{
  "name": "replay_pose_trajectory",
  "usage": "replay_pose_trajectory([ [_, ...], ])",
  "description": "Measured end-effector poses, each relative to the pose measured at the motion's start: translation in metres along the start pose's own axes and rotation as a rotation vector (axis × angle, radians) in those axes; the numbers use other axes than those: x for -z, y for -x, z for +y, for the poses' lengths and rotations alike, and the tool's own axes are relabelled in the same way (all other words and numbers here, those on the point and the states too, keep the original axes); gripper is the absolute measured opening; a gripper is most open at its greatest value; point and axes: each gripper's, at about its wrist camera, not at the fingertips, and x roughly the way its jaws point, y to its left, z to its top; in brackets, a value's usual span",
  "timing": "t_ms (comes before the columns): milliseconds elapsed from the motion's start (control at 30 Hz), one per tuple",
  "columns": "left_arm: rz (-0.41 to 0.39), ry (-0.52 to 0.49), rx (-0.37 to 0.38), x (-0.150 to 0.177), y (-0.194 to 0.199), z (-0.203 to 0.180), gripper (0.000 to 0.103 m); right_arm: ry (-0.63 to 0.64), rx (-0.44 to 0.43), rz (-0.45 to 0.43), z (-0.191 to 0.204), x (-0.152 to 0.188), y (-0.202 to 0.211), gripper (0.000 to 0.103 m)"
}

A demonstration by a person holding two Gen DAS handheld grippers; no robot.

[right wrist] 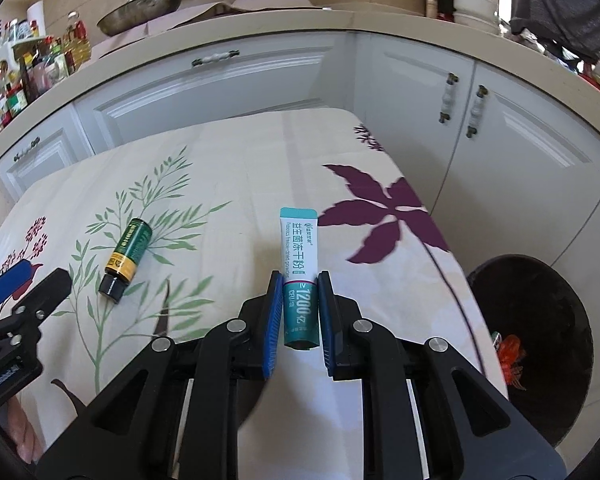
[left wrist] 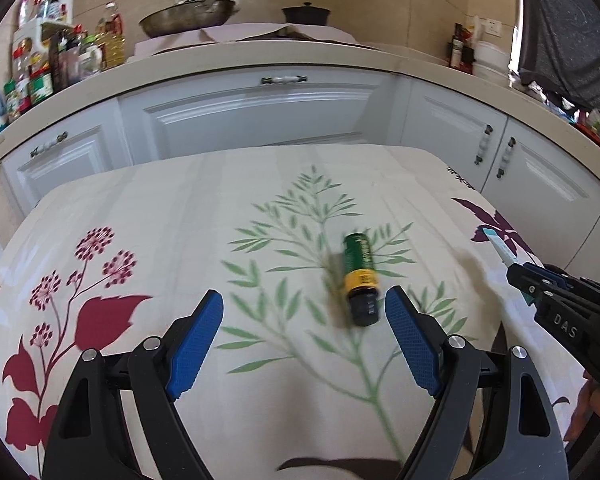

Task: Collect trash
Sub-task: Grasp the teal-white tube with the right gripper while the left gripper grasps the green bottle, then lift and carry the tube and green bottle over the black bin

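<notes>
The bin (right wrist: 540,344) stands low beside the table (right wrist: 260,152). The sachet (right wrist: 298,264), pinched by the right gripper (right wrist: 299,280), should be carried over it before release. The left gripper (left wrist: 304,304), spread wide, should be centred on the bottle (left wrist: 360,276) lying on the cloth.

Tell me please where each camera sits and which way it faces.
Left wrist: on the left tool, open, facing the small bottle on the floral cloth and the cabinets; the right tool shows at right.
Right wrist: on the right tool, shut on a teal sachet; dark bin at right, left tool at left.
Shared: bottle, cloth, cabinets.
</notes>
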Motion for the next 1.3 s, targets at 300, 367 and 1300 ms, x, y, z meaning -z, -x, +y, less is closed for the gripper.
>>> replay_pose_trajectory([
  [300,0.033,-0.055,-0.006,-0.007,-0.021,-0.022,0.067,-0.039,-0.028,-0.008,-0.022,0.003,0.001,0.017],
  [367,0.054,-0.053,-0.001,-0.007,-0.027,-0.025,0.062,-0.041,-0.034,-0.007,-0.023,0.004,0.0,0.017],
  [1300,0.101,-0.07,0.058,-0.007,-0.037,-0.032,0.025,-0.042,-0.064,-0.002,-0.026,0.005,-0.004,0.017],
])
